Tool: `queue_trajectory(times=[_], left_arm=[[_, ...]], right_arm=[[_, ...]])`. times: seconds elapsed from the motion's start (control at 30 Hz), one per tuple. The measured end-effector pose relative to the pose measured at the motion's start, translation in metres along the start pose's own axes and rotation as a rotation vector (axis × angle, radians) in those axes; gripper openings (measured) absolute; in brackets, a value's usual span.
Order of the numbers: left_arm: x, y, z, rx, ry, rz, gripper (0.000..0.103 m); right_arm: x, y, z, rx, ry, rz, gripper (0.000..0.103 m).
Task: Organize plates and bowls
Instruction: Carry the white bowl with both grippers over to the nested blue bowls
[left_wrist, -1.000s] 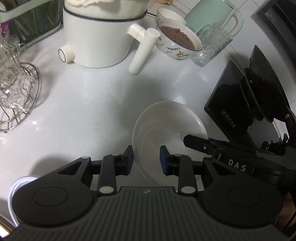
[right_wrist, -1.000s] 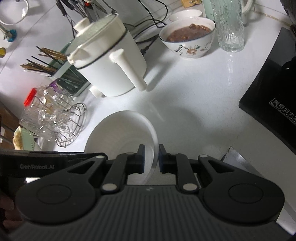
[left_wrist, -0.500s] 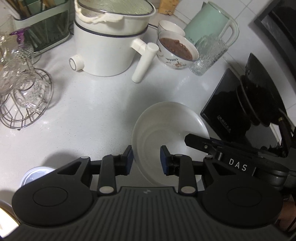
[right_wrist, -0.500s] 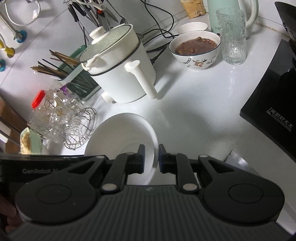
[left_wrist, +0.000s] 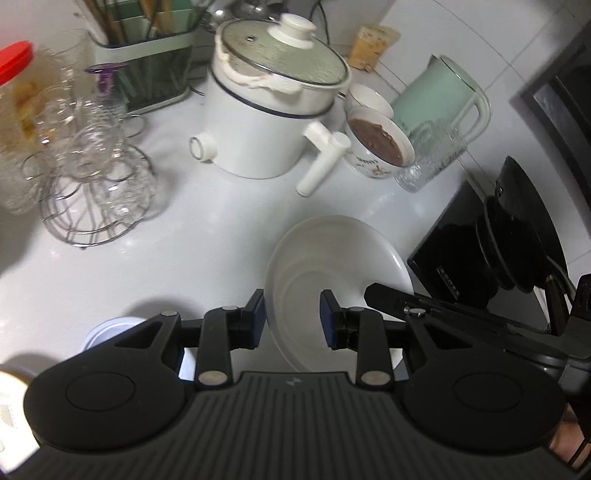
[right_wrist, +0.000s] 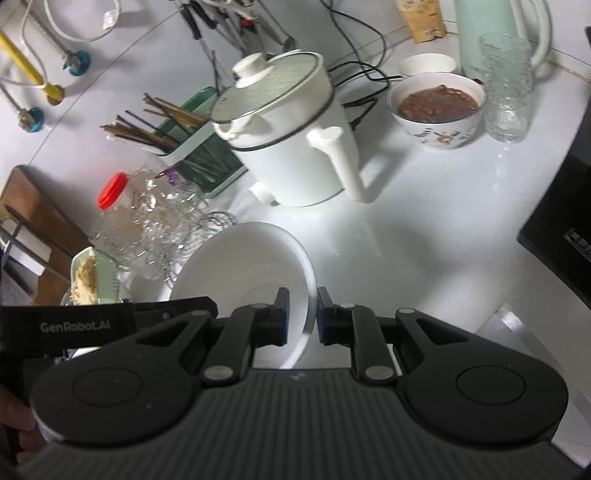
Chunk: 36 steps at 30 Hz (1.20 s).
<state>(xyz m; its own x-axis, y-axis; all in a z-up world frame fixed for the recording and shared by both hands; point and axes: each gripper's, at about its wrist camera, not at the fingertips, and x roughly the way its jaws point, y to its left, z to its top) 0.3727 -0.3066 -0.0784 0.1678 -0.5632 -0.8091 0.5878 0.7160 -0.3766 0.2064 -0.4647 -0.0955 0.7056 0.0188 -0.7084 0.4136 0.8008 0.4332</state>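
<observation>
A white bowl hangs tilted above the white counter, gripped from two sides. My left gripper is shut on its left rim, one blue pad outside the wall and one inside. In the right wrist view the same bowl has its right rim pinched by my right gripper, which is shut on it. The right gripper's black body shows at the bowl's far side in the left wrist view. A patterned bowl of brown food and a small white bowl stand at the back.
A white electric pot with a long handle stands behind the bowl. Left of it are a wire rack of glasses and a chopstick holder. A glass tumbler, a mint kettle and a black cooktop are to the right. A small white dish lies low left.
Both grippers have risen with the bowl held between them. The counter items look smaller and more of the back wall has come into view.
</observation>
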Motion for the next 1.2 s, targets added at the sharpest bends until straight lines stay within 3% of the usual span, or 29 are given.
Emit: queue_trajectory(times=[0.53, 0.83, 1.2], left_arm=[[-0.043, 0.071, -0.029, -0.140, -0.060, 0.102, 0.034], [-0.040, 0.117, -0.056, -0.219, -0.037, 0.136, 0.034], [-0.033, 0.139, -0.071, -0.250, -0.010, 0.154, 0.034]], right_arm=[[0.036, 0.069, -0.013, -0.133, 0.090, 0.102, 0.017], [0.077, 0.102, -0.029, -0.233, 0.171, 0.109, 0.017], [0.104, 0.112, -0.045, -0.289, 0.246, 0.108, 0.019]])
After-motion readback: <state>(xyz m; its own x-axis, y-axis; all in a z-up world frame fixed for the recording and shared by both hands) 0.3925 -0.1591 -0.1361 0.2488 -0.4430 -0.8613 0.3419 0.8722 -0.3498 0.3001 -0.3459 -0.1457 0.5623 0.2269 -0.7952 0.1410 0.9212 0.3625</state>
